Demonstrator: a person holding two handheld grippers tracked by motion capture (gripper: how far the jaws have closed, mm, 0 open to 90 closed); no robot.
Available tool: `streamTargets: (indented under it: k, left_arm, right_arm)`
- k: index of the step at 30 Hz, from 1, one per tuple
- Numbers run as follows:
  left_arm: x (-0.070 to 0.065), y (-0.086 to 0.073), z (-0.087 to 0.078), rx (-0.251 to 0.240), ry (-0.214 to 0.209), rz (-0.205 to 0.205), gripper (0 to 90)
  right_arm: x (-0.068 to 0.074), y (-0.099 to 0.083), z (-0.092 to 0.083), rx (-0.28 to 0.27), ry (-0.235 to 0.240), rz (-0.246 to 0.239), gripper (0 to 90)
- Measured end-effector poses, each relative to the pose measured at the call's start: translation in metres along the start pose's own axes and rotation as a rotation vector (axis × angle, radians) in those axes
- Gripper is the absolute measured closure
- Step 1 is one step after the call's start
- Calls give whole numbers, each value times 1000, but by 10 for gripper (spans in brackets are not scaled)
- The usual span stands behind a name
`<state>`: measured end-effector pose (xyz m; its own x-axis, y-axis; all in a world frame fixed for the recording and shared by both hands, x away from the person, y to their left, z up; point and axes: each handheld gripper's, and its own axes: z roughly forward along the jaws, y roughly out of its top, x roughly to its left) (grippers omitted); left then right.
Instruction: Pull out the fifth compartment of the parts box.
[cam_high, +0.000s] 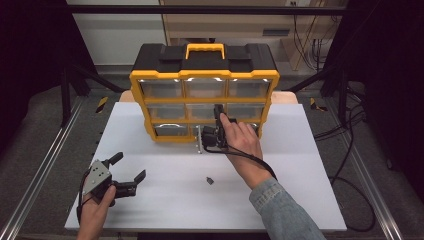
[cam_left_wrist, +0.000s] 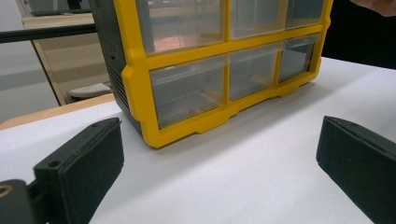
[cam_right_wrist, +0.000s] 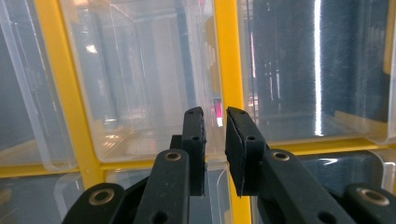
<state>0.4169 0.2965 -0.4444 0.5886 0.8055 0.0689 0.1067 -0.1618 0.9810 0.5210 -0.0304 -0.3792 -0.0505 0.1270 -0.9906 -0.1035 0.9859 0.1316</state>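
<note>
Organizer (cam_high: 204, 95) stands at the counter's (cam_high: 300, 200) far edge. Right claw (cam_right_wrist: 215, 122) is narrowed at the clear front lip of a drawer (cam_right_wrist: 140, 79) in the middle column; whether it grips the lip, cannot tell. Left claw (cam_high: 131, 167) is wide and empty, resting near-left. Drawers look light, stiff, slick plastic: best taken by the lip. Visible drawers look empty. A small dark part (cam_high: 210, 180) lies loose on the counter.

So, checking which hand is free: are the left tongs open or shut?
Open. The left tongs have their jaws wide apart over the white table, with nothing between them.
</note>
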Motion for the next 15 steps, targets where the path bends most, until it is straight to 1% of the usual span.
streamTargets:
  k: [15]
  left_arm:
    - [-1, 0, 0, 2, 2, 4, 6]
  right_arm:
    - [-1, 0, -17, -9, 10, 6, 773]
